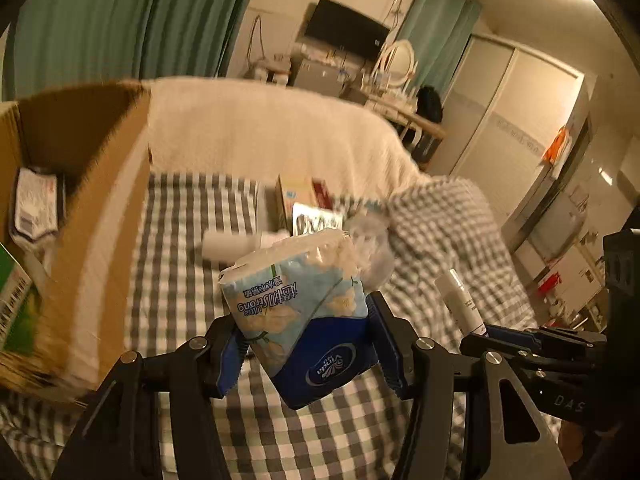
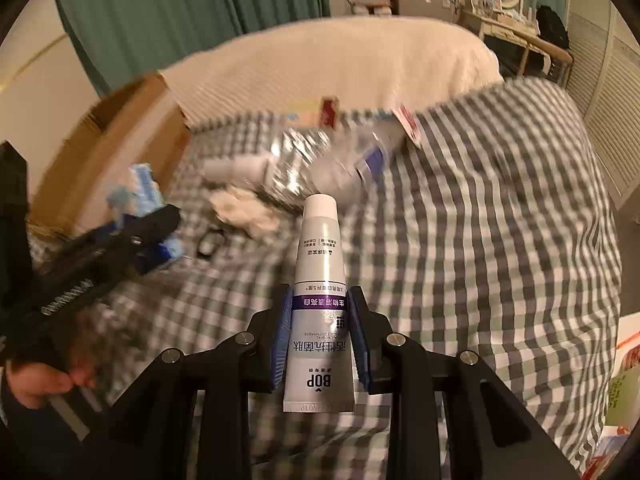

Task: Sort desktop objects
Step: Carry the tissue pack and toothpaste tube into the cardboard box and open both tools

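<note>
Nearest in the left wrist view: left claw (image 1: pixel 308 344) clenched on a blue-and-white tissue pack (image 1: pixel 304 312), blue pads pressing both sides, pack lifted clear of the checked bedspread (image 1: pixel 192 280). Off to the right in that view, right claw (image 1: pixel 486 330) beside it, apart from the pack, gripping a white toothpaste tube (image 1: pixel 458 300). In the right wrist view, same tube (image 2: pixel 322 296) clamped between blue pads (image 2: pixel 280 332), cap pointing away, crimped end toward the camera. Open checked cloth directly below both claws. Tight against the left side: open cardboard box (image 1: pixel 100 208), its near wall close to the tissue pack, packets lying inside. Further on, a loose cluster in the middle of the bed: small white bottle (image 1: pixel 228 244), crumpled white tissue (image 2: pixel 248 208), foil packet (image 1: pixel 316 220), clear plastic bottle (image 2: pixel 352 160), small carton (image 1: pixel 296 194); blurred, so exact contacts unclear. Free bedspread to the right of the cluster, falling away at the bed's edge. Beyond, a cream blanket (image 1: pixel 260 128), then green curtains (image 1: pixel 120 20)
</note>
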